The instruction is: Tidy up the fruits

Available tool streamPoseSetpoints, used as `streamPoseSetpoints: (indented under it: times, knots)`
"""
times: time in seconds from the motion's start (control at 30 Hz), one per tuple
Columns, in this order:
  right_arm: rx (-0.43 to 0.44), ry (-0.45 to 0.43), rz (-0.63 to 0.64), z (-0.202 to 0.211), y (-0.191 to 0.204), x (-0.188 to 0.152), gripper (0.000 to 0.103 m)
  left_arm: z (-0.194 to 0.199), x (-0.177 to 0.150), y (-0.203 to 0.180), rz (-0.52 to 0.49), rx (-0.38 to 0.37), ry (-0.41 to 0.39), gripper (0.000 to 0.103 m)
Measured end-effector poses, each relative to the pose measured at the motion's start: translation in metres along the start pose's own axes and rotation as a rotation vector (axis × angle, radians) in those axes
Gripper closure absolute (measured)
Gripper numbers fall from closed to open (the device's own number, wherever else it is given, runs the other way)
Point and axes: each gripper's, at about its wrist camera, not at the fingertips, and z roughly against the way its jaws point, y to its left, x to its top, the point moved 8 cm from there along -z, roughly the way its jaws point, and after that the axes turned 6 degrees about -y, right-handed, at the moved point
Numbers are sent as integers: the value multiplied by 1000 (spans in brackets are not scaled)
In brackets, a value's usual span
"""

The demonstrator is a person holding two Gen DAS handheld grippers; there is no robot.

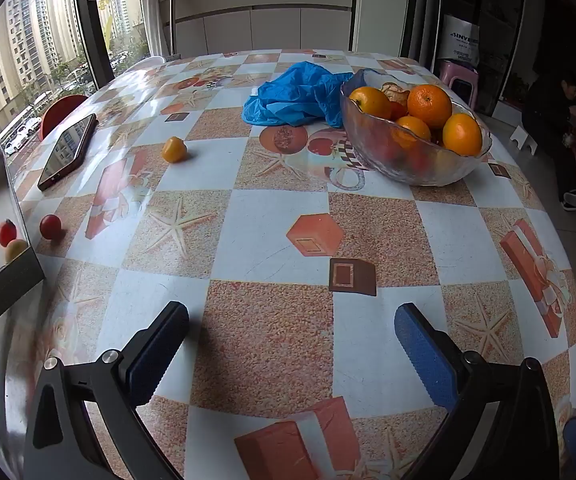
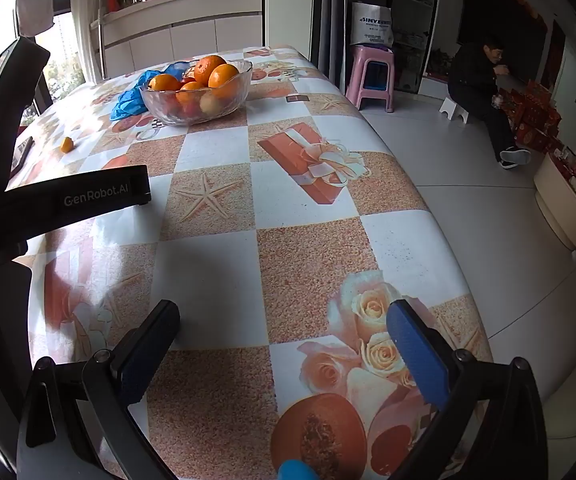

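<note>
A glass bowl [image 1: 412, 160] [image 2: 196, 110] heaped with oranges [image 1: 429, 105] stands at the far side of the patterned table [image 1: 272, 216]. A small orange fruit [image 1: 174, 149] [image 2: 66, 145] lies loose to the bowl's left, and a small red fruit [image 1: 50, 226] sits near the table's left edge. My left gripper [image 1: 290, 320] hovers open over the near part of the table, nothing between its fingers. My right gripper [image 2: 284, 316] is open too, above the near right corner, with nothing between its fingers.
A crumpled blue plastic bag [image 1: 296, 96] [image 2: 128, 100] lies against the bowl. A phone [image 1: 68, 152] rests at the left edge. Several small fruits [image 1: 7, 232] show past that edge. A pink stool [image 2: 370, 76] and a seated person [image 2: 484, 92] are off to the right.
</note>
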Motion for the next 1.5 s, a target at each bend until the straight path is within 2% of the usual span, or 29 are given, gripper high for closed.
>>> streamPoseSetpoints:
  times: [0.77,1.23,1.5]
  knots:
    - [-6,0,2,1,0,-1,0,0,0,0,2,-1,-4,0]
    - [-81,10,-55,-1,6,1,0,0,0,0,2,-1,-4,0]
    - [-71,11,-64,-1,5,0,0,0,0,0,2,-1,-4,0]
